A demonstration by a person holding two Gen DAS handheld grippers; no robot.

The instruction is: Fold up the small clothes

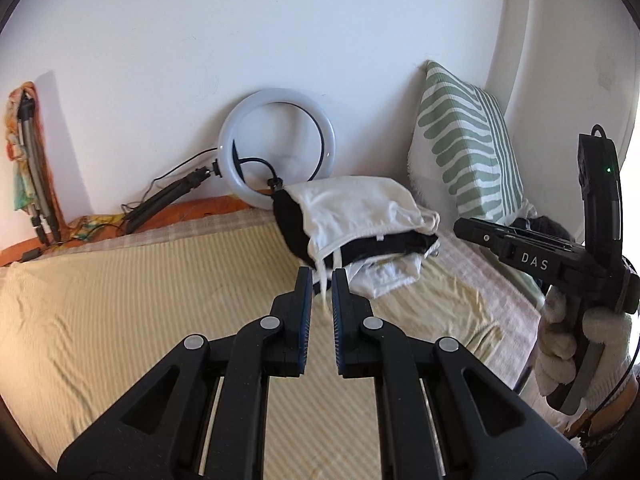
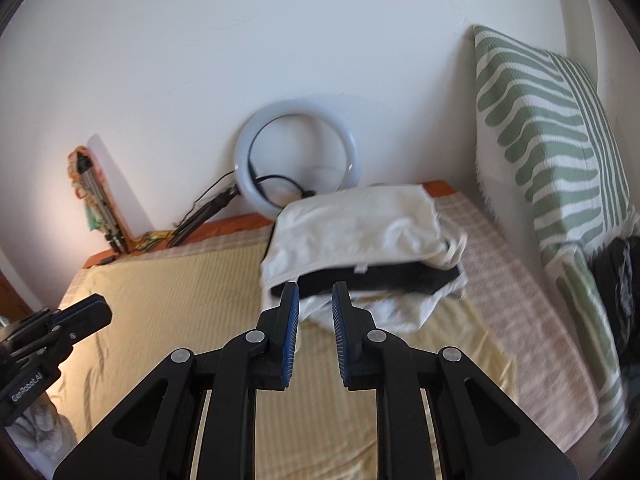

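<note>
On the far left a tripod (image 1: 34, 168) leans in the corner, and next to it a round ring light (image 1: 276, 148) rests against the wall. My left tongs (image 1: 321, 280) hang over the bed (image 1: 140, 300) with their two blue pads a little apart, and nothing is between them that they squeeze. A thin white strap seems to hang in the gap, but that part is blurry, so I am not sure it touches. Straight ahead of both tongs, a bit to the right, sits the pile of clothes (image 1: 360, 220) on the bed, near the wall. It lies longer from side to side than front to back. I count about three layers: a white one on top, a black one in the middle, and a white one under that. My right tongs (image 2: 315, 300) are also a little apart and hold nothing. Their tips are just at the front edge of the pile, so I think my right hand (image 1: 572, 344) is the nearer one to start. On the far right one green striped pillow (image 1: 464, 140) stands up against the wall.
</note>
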